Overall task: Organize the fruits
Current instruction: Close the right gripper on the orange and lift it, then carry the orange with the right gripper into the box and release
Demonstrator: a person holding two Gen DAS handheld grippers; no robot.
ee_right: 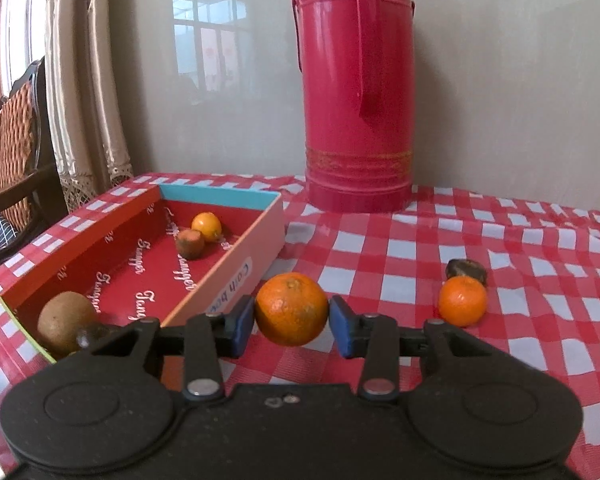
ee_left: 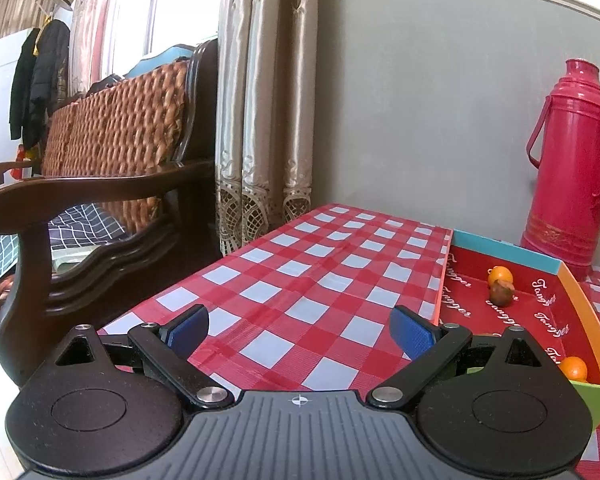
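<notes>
An orange (ee_right: 291, 309) sits clamped between the blue pads of the right gripper (ee_right: 292, 326) — the jaws press on both its sides, just beside the outer wall of the red box (ee_right: 236, 252). Inside that box lie a small orange fruit (ee_right: 207, 226), a brownish fruit (ee_right: 189, 243) touching it, and a brown round fruit (ee_right: 66, 322) at the near end. On the checked table (ee_right: 420, 248) to the right rest another orange (ee_right: 462, 301) and a dark fruit (ee_right: 466, 269) just behind it. A red thermos (ee_right: 354, 92) stands by the wall. The left gripper (ee_left: 300, 330) hangs over bare cloth — jaws wide, nothing between them.
</notes>
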